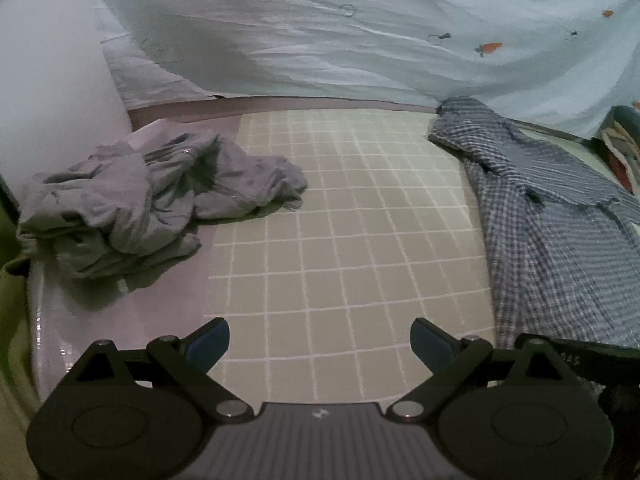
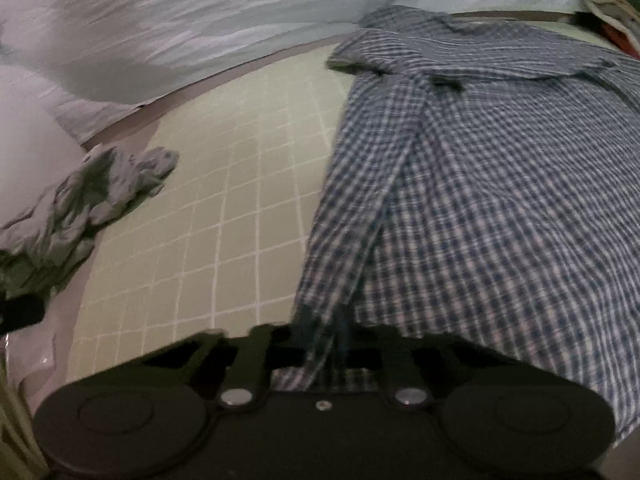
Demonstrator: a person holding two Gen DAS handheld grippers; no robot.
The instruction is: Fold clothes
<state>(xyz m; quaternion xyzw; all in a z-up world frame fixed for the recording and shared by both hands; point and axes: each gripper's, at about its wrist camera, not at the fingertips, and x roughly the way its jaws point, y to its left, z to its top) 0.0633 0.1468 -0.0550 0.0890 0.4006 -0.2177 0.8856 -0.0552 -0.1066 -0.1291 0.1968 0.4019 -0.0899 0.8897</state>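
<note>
A blue and white checked shirt lies spread on the right side of a pale green gridded mat. In the right wrist view the checked shirt fills the right half, and my right gripper is shut on its near left edge, with cloth bunched between the fingers. My left gripper hovers open over the near edge of the mat, nothing between its blue-padded fingertips. A crumpled grey garment lies in a heap at the left of the mat, apart from both grippers.
A light blue sheet with small orange prints hangs behind the table. A white rounded object stands at the far left. A bag or basket with cords sits at the right edge. The grey garment overlaps the mat's left border.
</note>
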